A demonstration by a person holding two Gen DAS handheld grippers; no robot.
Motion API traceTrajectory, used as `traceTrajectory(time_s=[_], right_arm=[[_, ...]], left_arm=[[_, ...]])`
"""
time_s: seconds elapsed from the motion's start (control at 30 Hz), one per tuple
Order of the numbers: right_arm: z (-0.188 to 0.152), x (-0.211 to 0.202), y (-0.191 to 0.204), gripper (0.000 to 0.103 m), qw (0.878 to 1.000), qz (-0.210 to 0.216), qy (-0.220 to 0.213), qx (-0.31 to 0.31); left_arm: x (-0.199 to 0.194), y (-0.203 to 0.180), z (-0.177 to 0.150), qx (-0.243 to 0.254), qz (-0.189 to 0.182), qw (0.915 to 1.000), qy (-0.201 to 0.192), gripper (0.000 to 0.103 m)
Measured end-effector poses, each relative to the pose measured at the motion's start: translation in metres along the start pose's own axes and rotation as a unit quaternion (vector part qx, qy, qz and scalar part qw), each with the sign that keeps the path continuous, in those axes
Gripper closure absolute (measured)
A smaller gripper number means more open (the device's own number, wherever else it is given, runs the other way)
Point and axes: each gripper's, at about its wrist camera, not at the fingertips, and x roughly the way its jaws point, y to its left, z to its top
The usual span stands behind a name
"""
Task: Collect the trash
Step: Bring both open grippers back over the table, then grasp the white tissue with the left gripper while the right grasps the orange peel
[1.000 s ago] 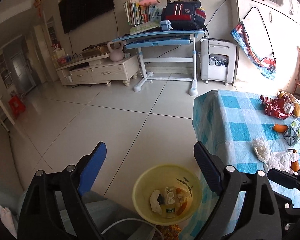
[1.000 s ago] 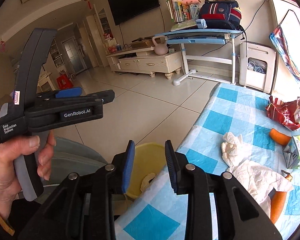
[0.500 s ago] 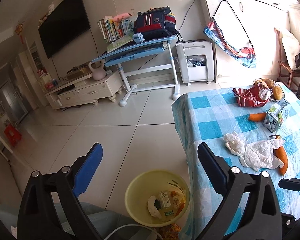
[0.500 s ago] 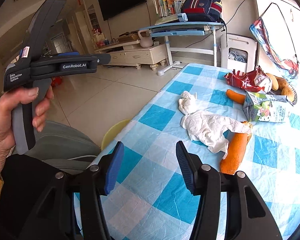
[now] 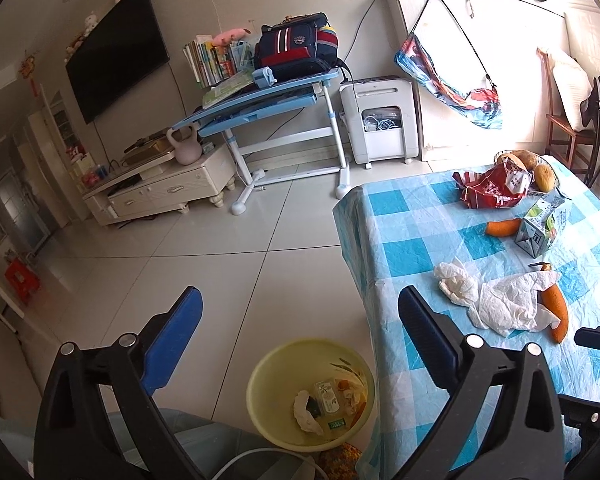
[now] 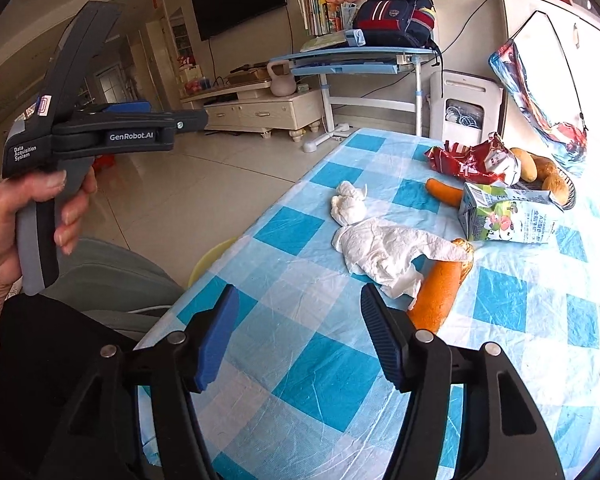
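A yellow trash bin [image 5: 260,392] stands on the floor beside the table and holds several scraps. On the blue checked tablecloth [image 6: 332,380] lie a crumpled tissue ball [image 6: 348,202], a flat white tissue [image 6: 384,252], two carrots [image 6: 440,296], a milk carton [image 6: 504,216] and a red snack bag [image 6: 468,160]. My left gripper [image 5: 298,322] is open and empty above the bin. My right gripper [image 6: 300,320] is open and empty over the table's near part, short of the flat tissue. The tissues also show in the left wrist view [image 5: 496,300].
A basket with bread rolls [image 6: 548,176] sits at the table's far end. A blue desk with a backpack [image 5: 268,92], a white appliance [image 5: 380,120] and a TV cabinet [image 5: 164,188] line the far wall. A grey cushion [image 6: 112,276] lies by the bin.
My right gripper has opened wider and swung from over the bin to over the table. My left gripper has risen a little and stays open.
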Motion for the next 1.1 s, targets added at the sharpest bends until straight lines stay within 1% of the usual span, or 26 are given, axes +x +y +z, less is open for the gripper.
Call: traceTrajectory(time_s=[0.17, 0.33, 0.4, 0.5, 0.57, 0.6, 0.63, 0.7, 0.73, 0.77, 0.8, 0.87, 0.9, 1.0, 1.1], right_arm=[[-0.003, -0.003, -0.026, 0.040, 0.999, -0.026, 0.005, 0.036], [-0.004, -0.008, -0.046, 0.040, 0.997, -0.055, -0.001, 0.056], [-0.004, -0.007, -0.053, 0.040, 0.996, -0.069, -0.003, 0.062], [-0.003, 0.001, -0.064, 0.040, 0.994, -0.075, -0.001, 0.079], [-0.002, 0.011, -0.068, 0.041, 0.993, -0.075, 0.011, 0.087], [-0.002, 0.015, -0.070, 0.043, 0.993, -0.066, 0.018, 0.097], [-0.001, 0.018, -0.070, 0.048, 0.993, -0.062, 0.022, 0.100], [-0.001, 0.023, -0.068, 0.050, 0.993, -0.066, 0.025, 0.095], [-0.002, 0.025, -0.070, 0.054, 0.993, -0.063, 0.028, 0.099], [-0.003, 0.027, -0.072, 0.059, 0.992, -0.059, 0.031, 0.106], [-0.005, 0.029, -0.074, 0.061, 0.992, -0.056, 0.035, 0.110], [-0.006, 0.030, -0.076, 0.071, 0.991, -0.050, 0.041, 0.116], [-0.006, 0.029, -0.076, 0.073, 0.991, -0.050, 0.042, 0.114], [-0.008, 0.025, -0.075, 0.079, 0.992, -0.046, 0.047, 0.108], [-0.009, 0.021, -0.076, 0.084, 0.993, -0.041, 0.050, 0.103]], left_arm=[[-0.001, -0.004, -0.001, 0.006, -0.005, 1.0000, 0.003, 0.007], [0.003, -0.020, -0.004, 0.030, -0.015, 0.9994, 0.014, 0.007], [0.007, -0.030, -0.005, 0.030, -0.038, 0.9985, 0.025, 0.007], [0.015, -0.051, -0.008, 0.030, -0.083, 0.9950, 0.048, 0.007], [0.019, -0.068, -0.010, 0.036, -0.104, 0.9922, 0.059, 0.007], [0.022, -0.077, -0.011, 0.041, -0.114, 0.9906, 0.064, 0.007], [0.024, -0.085, -0.012, 0.046, -0.122, 0.9891, 0.068, 0.007], [0.030, -0.100, -0.014, 0.057, -0.131, 0.9866, 0.078, 0.007], [0.032, -0.106, -0.014, 0.061, -0.135, 0.9856, 0.082, 0.007], [0.033, -0.111, -0.014, 0.061, -0.141, 0.9845, 0.084, 0.007], [0.034, -0.114, -0.013, 0.059, -0.148, 0.9835, 0.085, 0.007], [0.039, -0.118, -0.012, 0.053, -0.156, 0.9820, 0.092, 0.007], [0.044, -0.119, -0.011, 0.049, -0.156, 0.9817, 0.097, 0.007], [0.065, -0.115, -0.006, 0.016, -0.157, 0.9805, 0.117, 0.007], [0.089, -0.103, -0.003, -0.046, -0.175, 0.9732, 0.142, 0.007]])
